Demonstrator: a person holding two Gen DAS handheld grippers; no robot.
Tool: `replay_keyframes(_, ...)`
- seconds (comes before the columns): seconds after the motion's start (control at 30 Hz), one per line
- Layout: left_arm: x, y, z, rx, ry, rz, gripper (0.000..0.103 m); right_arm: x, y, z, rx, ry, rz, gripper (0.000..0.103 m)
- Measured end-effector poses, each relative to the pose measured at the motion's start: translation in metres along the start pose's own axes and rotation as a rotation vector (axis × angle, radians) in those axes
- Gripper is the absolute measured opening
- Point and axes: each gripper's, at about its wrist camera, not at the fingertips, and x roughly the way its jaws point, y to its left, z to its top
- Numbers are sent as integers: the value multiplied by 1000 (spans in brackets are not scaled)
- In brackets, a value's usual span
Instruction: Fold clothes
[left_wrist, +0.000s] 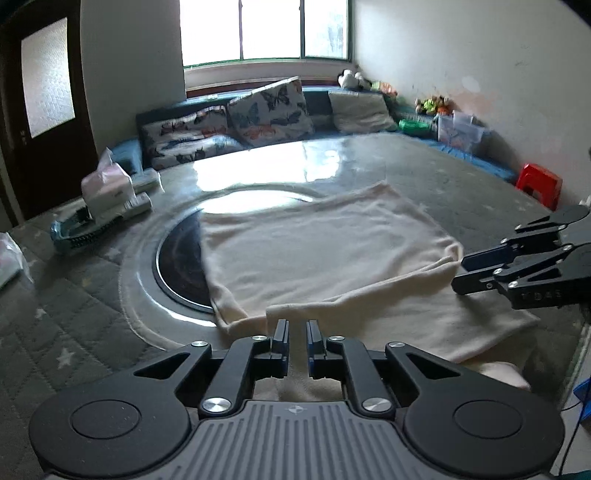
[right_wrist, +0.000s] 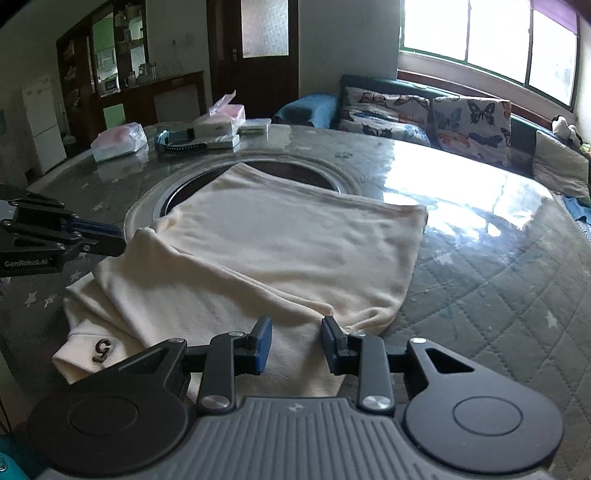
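Note:
A cream garment (left_wrist: 317, 254) lies partly folded on the round table, and in the right wrist view (right_wrist: 280, 254) its sleeve shows a small brown mark. My left gripper (left_wrist: 297, 326) hovers over the garment's near edge with its jaws a little apart and nothing between them. It also shows in the right wrist view (right_wrist: 114, 236) at the cloth's left edge. My right gripper (right_wrist: 295, 332) is open and empty over the near folded edge. In the left wrist view the right gripper (left_wrist: 461, 271) sits by the cloth's right corner.
The table (right_wrist: 480, 266) has a quilted grey cover under glass and a dark round inset (left_wrist: 181, 258). Tissue boxes (right_wrist: 221, 122), a blue comb-like item (right_wrist: 173, 142) and a plastic bag (right_wrist: 118, 142) sit at its far side. A sofa with butterfly cushions (left_wrist: 269, 107) and a red stool (left_wrist: 539, 182) stand beyond.

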Motion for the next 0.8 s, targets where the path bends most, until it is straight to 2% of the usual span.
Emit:
replay_keyframes(0.23, 18, -5, -3, 50, 23, 10, 11, 9, 3, 1, -25, 25, -4, 29)
replay_keyframes(0.63, 2, -10, -3, 90, 1, 7, 13, 0, 13, 2, -69, 16, 11, 30)
replay_keyframes(0.8, 1, -12, -13, 121, 27, 5, 14, -5, 21, -1, -91, 18, 36, 30)
